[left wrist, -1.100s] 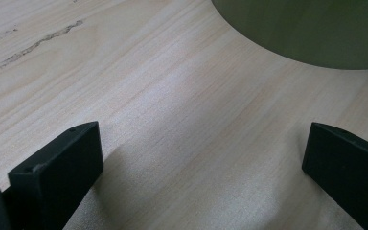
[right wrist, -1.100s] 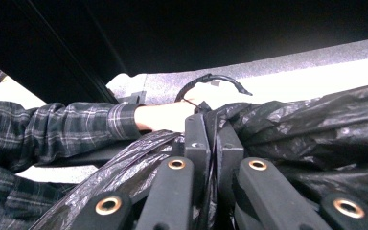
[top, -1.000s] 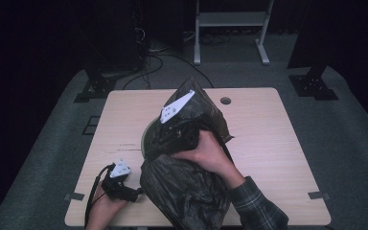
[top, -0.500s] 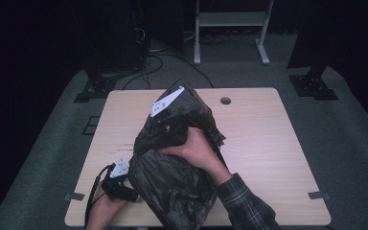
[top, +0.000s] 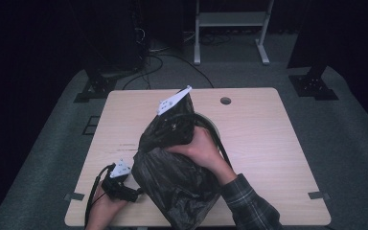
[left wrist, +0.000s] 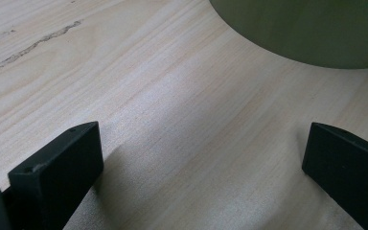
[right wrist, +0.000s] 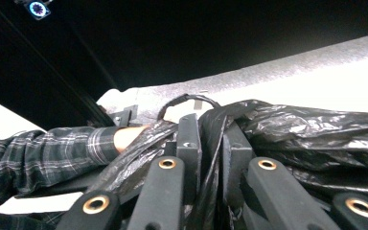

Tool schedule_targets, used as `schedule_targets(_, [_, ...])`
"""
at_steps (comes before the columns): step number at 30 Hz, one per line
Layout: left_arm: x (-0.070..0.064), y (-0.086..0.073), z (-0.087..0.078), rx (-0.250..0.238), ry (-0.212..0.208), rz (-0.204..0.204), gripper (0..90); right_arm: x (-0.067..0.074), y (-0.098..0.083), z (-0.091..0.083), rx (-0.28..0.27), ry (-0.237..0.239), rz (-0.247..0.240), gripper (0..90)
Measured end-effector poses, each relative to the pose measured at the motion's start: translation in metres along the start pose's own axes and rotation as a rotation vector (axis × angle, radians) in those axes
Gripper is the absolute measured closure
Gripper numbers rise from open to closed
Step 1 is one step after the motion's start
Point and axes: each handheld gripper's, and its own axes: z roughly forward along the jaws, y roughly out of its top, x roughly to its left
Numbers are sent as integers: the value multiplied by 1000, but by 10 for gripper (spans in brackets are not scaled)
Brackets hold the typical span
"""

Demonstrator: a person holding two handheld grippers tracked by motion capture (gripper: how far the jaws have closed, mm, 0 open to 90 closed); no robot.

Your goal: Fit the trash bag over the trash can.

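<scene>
- My right tool (right wrist: 210, 143) is clamped on a fold of the black plastic bag (top: 177, 172); jaws nearly together w/ film pinched between. They've just been easing apart a touch, but film's between the pads.
- Bag sits mid-counter (top: 268, 143), bulk running toward 6 o'clock; I hold its top edge up at approx 12 o'clock, prob. to lift the mouth clear.
- My right hand (top: 202, 148) wraps the tool body, bag draped over it, so the grip's buried in plastic.
- My left tool (left wrist: 201, 158) rests at approx 8 o'clock of the bag, jaws wide apart, nothing between, just bare wood. Parked low, I'd guess ready to catch the bag's other edge.
</scene>
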Motion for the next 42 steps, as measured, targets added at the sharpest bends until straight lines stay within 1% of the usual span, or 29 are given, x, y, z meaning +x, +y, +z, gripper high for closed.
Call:
schedule_targets(1, [0, 0, 0, 0, 0, 0, 0, 0, 0, 0, 0, 0, 0, 808])
schedule_targets(2, [0, 0, 0, 1, 0, 1, 0, -1, -5, -9, -1, -27, 0, 805])
schedule_targets(6, [0, 0, 0, 1, 0, 2, 0, -4, -12, -26, -10, -69, 12, 797])
schedule_targets(7, [0, 0, 0, 1, 0, 2, 0, -4, -12, -26, -10, -69, 12, 797])
schedule_targets(8, [0, 0, 0, 2, -1, 2, 0, -4, -16, -34, -7, -102, 19, 797])
schedule_targets(11, [0, 0, 0, 1, 1, 4, 0, -6, -21, -42, -9, -130, 26, 796])
schedule_targets(12, [0, 0, 0, 1, 1, 4, 0, -9, -25, -51, -14, -160, 37, 798])
schedule_targets(13, [0, 0, 0, 1, 1, 4, 0, -9, -25, -51, -14, -160, 37, 798])
schedule_targets(14, [0, 0, 0, 1, 1, 4, 0, -13, -30, -58, -16, -189, 46, 800])
schedule_targets(16, [0, 0, 0, 1, 1, 4, 0, -18, -35, -64, -16, -221, 65, 806])
schedule_targets(17, [0, 0, 0, 1, 1, 4, 0, -18, -35, -64, -16, -221, 65, 806])
schedule_targets(18, [0, 0, 0, 1, 1, 3, 0, -23, -41, -69, -18, -240, 81, 810])
schedule_targets(20, [0, 0, 0, 1, 1, 4, 0, -24, -42, -70, -13, -247, 86, 810])
schedule_targets(21, [0, 0, 0, 1, 1, 3, 0, -27, -45, -71, -12, -254, 89, 783])
schedule_targets(22, [0, 0, 0, 1, 1, 4, 0, -27, -46, -73, -20, -247, 93, 745])
schedule_targets(23, [0, 0, 0, 1, 1, 4, 0, -28, -46, -74, -30, -241, 90, 727])
schedule_targets(25, [0, 0, 0, 1, 1, 3, 0, -27, -46, -79, -56, -251, 83, 675])
schedule_targets(28, [0, 0, 0, 1, 1, 2, 0, -27, -46, -86, -81, -259, 80, 660])
schedule_targets(29, [0, 0, 0, 1, 1, 3, 0, -27, -45, -91, -100, -273, 82, 643])
schedule_targets(31, [0, 0, 0, 1, 1, 3, 0, -28, -45, -97, -128, -286, 80, 628])
schedule_targets(32, [0, 0, 0, 1, 1, 3, 0, -31, -44, -104, -143, -308, 86, 592])
schedule_targets(33, [0, 0, 0, 1, 1, 3, 0, -31, -44, -104, -143, -308, 86, 592])
schedule_targets(36, [0, 0, 0, 1, 1, 3, 0, -40, -44, -113, -170, -350, 106, 566])
schedule_targets(37, [0, 0, 0, 1, 1, 3, 0, -40, -44, -113, -170, -350, 106, 566])
schedule_targets(38, [0, 0, 0, 1, 1, 3, 0, -46, -45, -115, -185, -363, 114, 559])
schedule_targets(42, [0, 0, 0, 1, 1, 4, 0, -56, -45, -112, -185, -393, 119, 512])
